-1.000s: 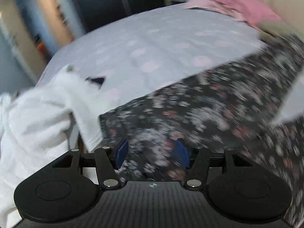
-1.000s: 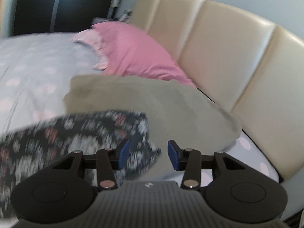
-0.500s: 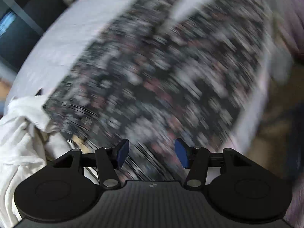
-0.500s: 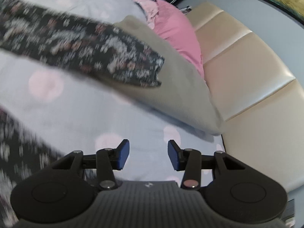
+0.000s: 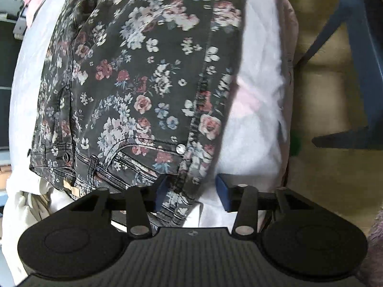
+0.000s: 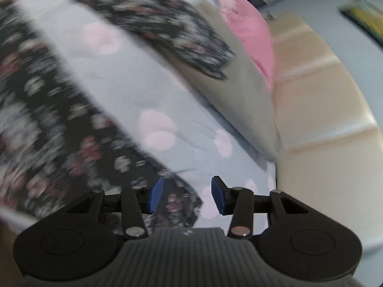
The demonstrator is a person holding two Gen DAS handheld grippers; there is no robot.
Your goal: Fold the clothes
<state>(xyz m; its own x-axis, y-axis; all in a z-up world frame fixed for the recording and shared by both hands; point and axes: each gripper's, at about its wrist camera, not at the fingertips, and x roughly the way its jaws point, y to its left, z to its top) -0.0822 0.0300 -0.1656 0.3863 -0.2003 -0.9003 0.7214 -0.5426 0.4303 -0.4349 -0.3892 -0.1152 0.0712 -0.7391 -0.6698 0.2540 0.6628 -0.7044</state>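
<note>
Dark floral trousers (image 5: 143, 76) lie spread on the bed, waistband toward me in the left wrist view. My left gripper (image 5: 190, 190) is open, its jaws straddling the near waistband corner beside the side seam. In the blurred right wrist view one trouser leg (image 6: 59, 138) runs down to my right gripper (image 6: 187, 196), which is open with the leg's hem end lying between its jaws. The other leg (image 6: 167, 26) lies farther away, its end resting on a grey garment (image 6: 241, 100).
The bed sheet (image 6: 143, 91) is pale blue with pink dots. A pink pillow (image 6: 249, 31) and cream headboard (image 6: 318, 110) are at the right. A white garment (image 5: 28, 205) lies at the left. A blue chair (image 5: 359, 67) stands on the floor past the bed edge.
Both grippers have swung down toward the bed. The left now sits at the trousers' waistband corner, the right at a leg's hem end. Both stayed open.
</note>
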